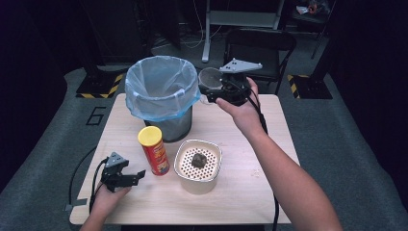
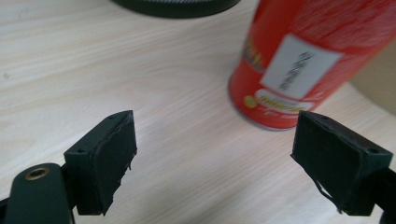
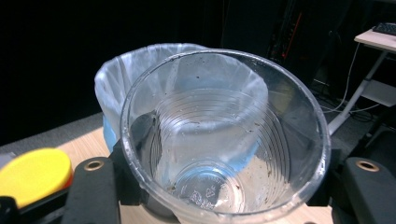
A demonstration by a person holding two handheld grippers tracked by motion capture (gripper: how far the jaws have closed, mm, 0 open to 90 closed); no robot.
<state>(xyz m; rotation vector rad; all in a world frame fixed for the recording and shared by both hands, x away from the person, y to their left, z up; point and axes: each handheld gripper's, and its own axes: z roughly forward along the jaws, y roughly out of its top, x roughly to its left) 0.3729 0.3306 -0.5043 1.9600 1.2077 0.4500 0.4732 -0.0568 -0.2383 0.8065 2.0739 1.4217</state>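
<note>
Table [image 1: 269, 159]: light wood, seen from above.
Bin [image 1: 163, 94]: dark, clear-blue liner, at 11 o'clock of table centre.
Red canister [image 1: 154, 150], yellow lid: upright, just beside the bin at its 6 o'clock.
White perforated container [image 1: 198, 166]: holds a dark lump [image 1: 199, 159]; at 3 o'clock of the canister.
Right gripper [image 1: 216, 91]: raised, jaws clamped on a clear plastic cup [image 3: 224, 140], beside the bin rim at 3 o'clock.
Left gripper [image 2: 215, 163]: jaws wide apart, holding nothing, near the canister's base.
</note>
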